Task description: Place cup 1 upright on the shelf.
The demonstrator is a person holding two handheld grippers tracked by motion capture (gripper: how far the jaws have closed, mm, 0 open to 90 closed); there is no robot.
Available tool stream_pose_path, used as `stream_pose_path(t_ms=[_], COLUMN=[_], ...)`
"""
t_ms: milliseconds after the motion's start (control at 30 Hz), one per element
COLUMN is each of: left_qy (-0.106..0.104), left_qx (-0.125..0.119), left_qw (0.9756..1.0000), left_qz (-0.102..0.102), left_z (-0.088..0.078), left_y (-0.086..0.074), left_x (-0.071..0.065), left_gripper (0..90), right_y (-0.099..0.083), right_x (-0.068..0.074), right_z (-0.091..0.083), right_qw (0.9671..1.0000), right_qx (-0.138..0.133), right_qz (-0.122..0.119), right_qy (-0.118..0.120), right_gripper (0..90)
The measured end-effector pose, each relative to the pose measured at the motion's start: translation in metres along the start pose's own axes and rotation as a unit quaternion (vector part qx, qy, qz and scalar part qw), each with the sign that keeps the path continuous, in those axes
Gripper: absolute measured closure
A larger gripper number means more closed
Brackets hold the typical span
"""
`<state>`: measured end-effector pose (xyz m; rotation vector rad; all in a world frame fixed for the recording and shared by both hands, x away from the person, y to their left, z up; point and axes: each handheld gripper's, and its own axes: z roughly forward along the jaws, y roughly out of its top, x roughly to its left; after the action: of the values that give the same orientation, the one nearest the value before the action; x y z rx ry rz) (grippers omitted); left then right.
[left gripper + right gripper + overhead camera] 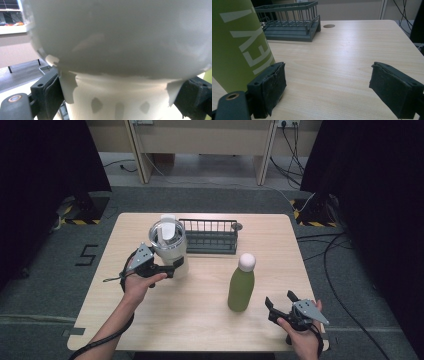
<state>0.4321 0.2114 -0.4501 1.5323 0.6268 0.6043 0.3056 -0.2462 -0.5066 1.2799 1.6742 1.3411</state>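
A white tumbler [169, 245] with a clear lid stands at the table's left, just in front of the rack. My left gripper [175, 266] is shut on its narrow lower part, and in the left gripper view the pads [51, 91] press both sides of the tumbler [120, 50]. I cannot tell whether its base touches the table. A green bottle [241, 287] with a pale pink cap stands upright right of centre. My right gripper [280, 298] rests open near the front right edge, just right of the bottle. In the right gripper view the bottle [234, 45] stands beside the left jaw, with bare table between the jaws.
A dark wire dish rack [210, 236] sits at the back middle of the wooden table [200, 320], also seen as the rack [292, 22] behind the bottle. Grey floor and cables surround the table; black curtains flank both sides.
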Motion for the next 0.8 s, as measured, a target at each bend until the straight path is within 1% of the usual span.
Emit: stream_pose_path(t_ms=[433,800], left_qy=[0.002,0.002], left_qx=[-0.008,-0.013], left_qw=[1.0000,0.9999], left_qz=[-0.001,0.002], left_z=[0.009,0.015], left_y=[0.010,0.019], left_x=[0.003,0.005], left_gripper=[9.7,9.6], right_y=[-0.001,-0.001], right_x=[0.000,0.000], right_z=[0.000,0.000], right_qw=[1.0000,1.0000], right_qx=[0.002,0.002], right_qz=[0.004,0.005], right_qy=[0.001,0.001], right_gripper=[13.5,13.7])
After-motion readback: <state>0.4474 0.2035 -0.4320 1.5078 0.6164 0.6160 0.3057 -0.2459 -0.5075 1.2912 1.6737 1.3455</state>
